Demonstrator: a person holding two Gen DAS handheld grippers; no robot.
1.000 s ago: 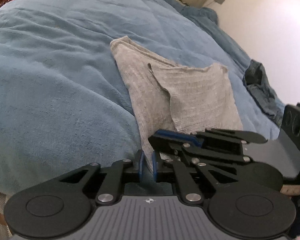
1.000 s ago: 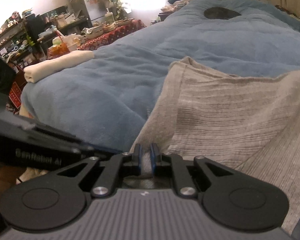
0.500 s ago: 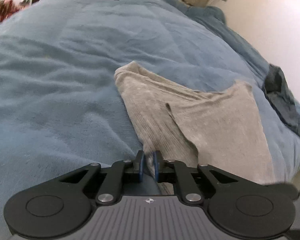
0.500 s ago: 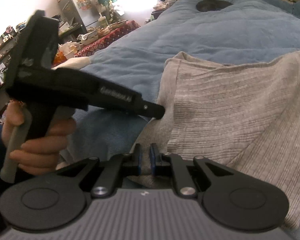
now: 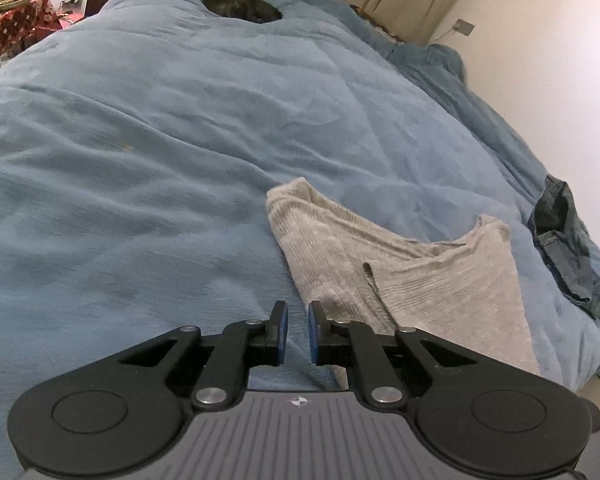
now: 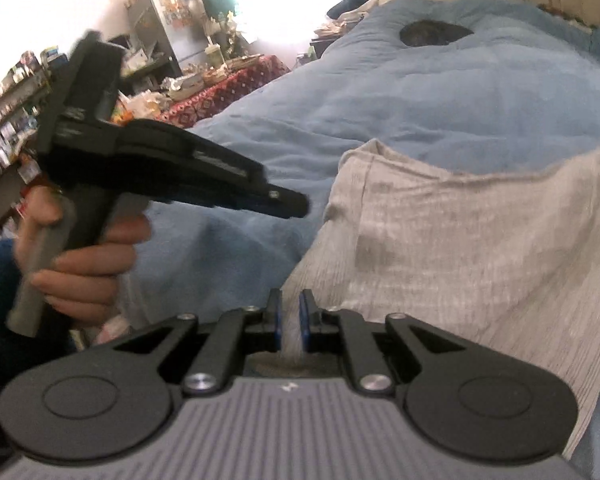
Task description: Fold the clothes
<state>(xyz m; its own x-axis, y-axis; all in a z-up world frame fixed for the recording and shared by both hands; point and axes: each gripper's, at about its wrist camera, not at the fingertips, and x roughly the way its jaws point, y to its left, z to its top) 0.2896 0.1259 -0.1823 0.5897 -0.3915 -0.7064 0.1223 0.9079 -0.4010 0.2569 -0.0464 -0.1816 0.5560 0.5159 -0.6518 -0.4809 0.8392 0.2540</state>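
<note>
A grey ribbed garment (image 5: 432, 280) lies partly folded on the blue blanket (image 5: 160, 160), its upper layer overlapping a longer strip beneath. My left gripper (image 5: 297, 328) hovers just left of the garment's near edge, jaws almost together, with only blanket showing in the narrow gap. In the right wrist view the left gripper (image 6: 296, 204) points at the garment's (image 6: 460, 248) left edge from a person's hand (image 6: 88, 268). My right gripper (image 6: 290, 320) is shut on the garment's near edge, and grey cloth shows between its pads.
A dark blue garment (image 5: 568, 240) lies crumpled by the wall on the right. A dark round patch (image 5: 240, 4) sits at the far end of the bed. Beyond the bed's left side stands a cluttered table with a red patterned cloth (image 6: 228, 92).
My left gripper has drawn away leftwards from the grey garment, so no cloth sits between its pads now. It has come into the right wrist view. The right gripper keeps its hold.
</note>
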